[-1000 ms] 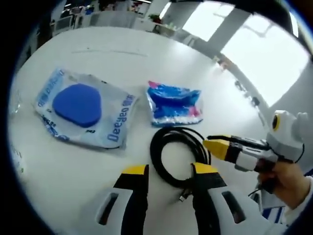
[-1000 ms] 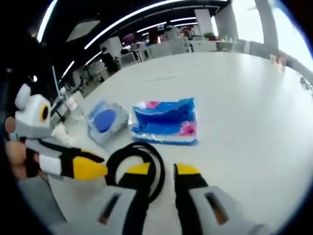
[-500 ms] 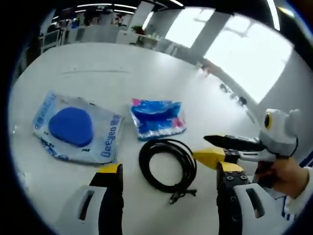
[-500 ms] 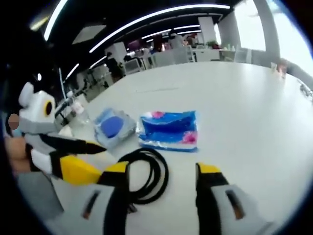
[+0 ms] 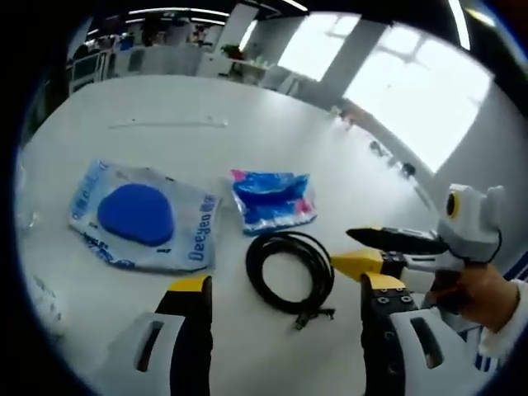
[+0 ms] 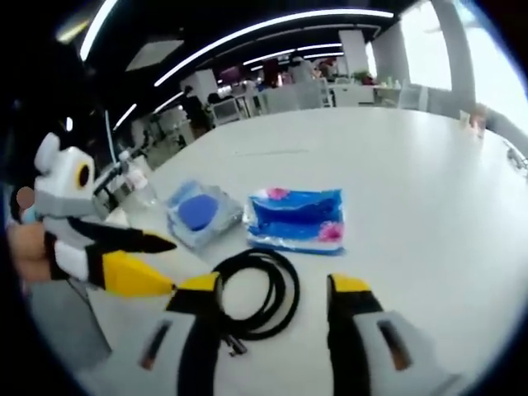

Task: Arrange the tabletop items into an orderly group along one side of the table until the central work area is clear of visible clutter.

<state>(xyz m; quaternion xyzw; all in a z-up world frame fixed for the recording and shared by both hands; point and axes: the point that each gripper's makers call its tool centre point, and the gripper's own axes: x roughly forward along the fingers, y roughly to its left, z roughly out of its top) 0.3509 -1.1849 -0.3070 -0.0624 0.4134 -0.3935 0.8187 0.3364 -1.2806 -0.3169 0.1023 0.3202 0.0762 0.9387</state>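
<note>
A coiled black cable lies on the white table just ahead of my left gripper, which stands open above the table with nothing between its fingers. Behind the cable rest a blue and pink packet and a clear bag holding a blue pad. In the right gripper view the same cable lies between the open jaws of my right gripper, with the packet and the pad bag beyond. The right gripper enters the left gripper view from the right, open; the left gripper enters the right gripper view from the left.
A clear plastic bottle stands near the table's left edge in the right gripper view. A hand holds the right gripper. Bare table stretches right of the packet. Desks and chairs fill the room behind.
Both grippers have gone from nearly shut to open and have drawn back slightly from the cable. The cable, packet and pad bag lie where they were.
</note>
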